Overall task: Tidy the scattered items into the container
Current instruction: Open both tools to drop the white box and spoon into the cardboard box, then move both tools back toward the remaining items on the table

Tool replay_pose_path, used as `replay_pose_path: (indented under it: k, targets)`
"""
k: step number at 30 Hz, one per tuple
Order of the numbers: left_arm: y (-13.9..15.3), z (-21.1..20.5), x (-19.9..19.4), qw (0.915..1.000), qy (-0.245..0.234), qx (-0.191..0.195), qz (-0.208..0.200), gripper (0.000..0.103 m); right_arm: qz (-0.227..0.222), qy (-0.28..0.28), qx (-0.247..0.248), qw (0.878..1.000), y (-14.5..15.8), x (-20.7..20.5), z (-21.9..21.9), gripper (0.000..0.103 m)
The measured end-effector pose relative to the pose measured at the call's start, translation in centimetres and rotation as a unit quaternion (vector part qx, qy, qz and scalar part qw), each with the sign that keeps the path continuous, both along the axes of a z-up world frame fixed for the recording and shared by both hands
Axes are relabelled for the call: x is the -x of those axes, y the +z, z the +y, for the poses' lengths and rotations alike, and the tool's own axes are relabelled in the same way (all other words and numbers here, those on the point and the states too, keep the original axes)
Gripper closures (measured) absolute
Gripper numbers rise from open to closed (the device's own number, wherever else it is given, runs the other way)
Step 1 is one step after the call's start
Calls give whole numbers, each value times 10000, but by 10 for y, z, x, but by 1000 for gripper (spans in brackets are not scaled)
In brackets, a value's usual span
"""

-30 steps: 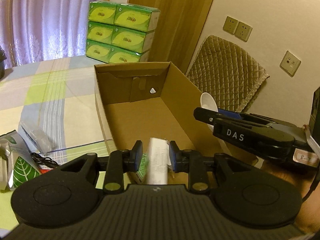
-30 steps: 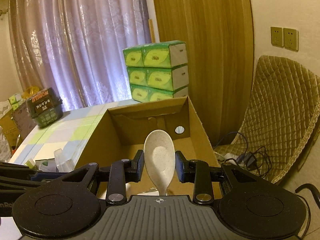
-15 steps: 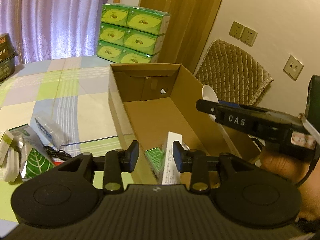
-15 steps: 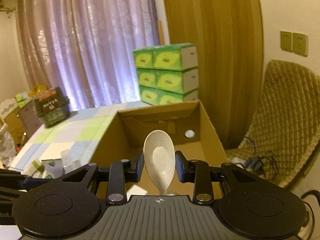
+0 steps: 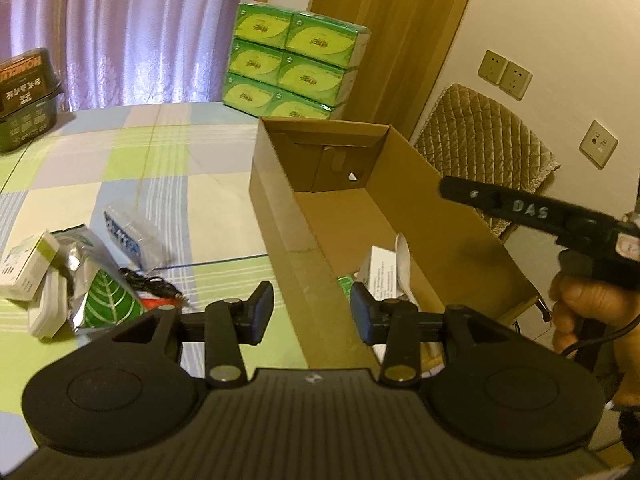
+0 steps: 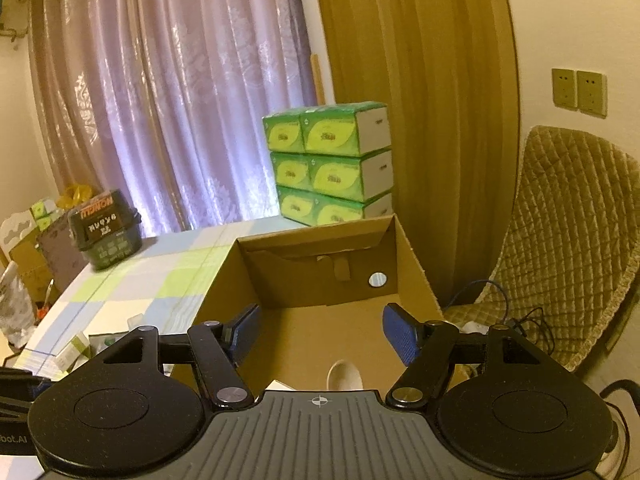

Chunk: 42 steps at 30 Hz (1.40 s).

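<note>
An open cardboard box (image 5: 276, 216) (image 6: 412, 256) stands on the checked tablecloth. Inside its near end lie a white carton (image 5: 378, 268) and a white spoon (image 5: 404, 264) (image 6: 344, 374). My left gripper (image 5: 312, 310) is open and empty, straddling the box's left wall. My right gripper (image 6: 320, 330) is open above the box with the spoon lying below it; it shows from the side (image 5: 520, 212) in the left wrist view, held by a hand (image 5: 580, 308). Scattered items lie left of the box: a leaf-print pouch (image 5: 104, 300), a clear packet (image 5: 128, 236), a small box (image 5: 28, 264), a black cable (image 5: 148, 284).
Stacked green tissue packs (image 5: 296, 64) (image 6: 328, 160) stand behind the box. A dark tub (image 5: 26, 96) (image 6: 104, 232) sits at the table's far left. A quilted chair (image 5: 484, 148) (image 6: 568, 240) is to the right, with cables (image 6: 520, 320) on the floor.
My left gripper let go of the white carton into the box, opened and drew back left. My right gripper opened and the spoon dropped into the box.
</note>
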<state>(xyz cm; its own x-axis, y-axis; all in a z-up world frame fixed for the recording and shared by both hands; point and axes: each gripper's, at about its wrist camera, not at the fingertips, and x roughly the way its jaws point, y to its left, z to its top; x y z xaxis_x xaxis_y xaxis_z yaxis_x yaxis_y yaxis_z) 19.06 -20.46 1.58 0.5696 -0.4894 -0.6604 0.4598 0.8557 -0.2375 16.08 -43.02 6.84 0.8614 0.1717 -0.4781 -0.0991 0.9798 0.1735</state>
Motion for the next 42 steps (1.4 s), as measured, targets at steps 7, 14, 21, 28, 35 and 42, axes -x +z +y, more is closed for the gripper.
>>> replay_pose_path:
  k: [7,14,21,28,35,42]
  targets:
    - [0,25,17,9998,180,-23,17,54,21,36,16,10000,12,24,12,30]
    - [6,53,36,9995,321,-50,-50,40,108,391,153,9991,19,46,49,30]
    - [11,97,54,9977,638,-70,-230,19,66,719,143,9973,26,64,89,30]
    - [-1,152,67,9929,1147,-224,-207,5,104,1222,114,9924,19,81,136,30]
    - [-16,199,67,9873,1551,-345,-59,2,306,1649,183,9857,-1,85,175,30]
    - [-30,225,49,9839,1720,-480,64,2,461,1827,267,9817,-16,74,199,30]
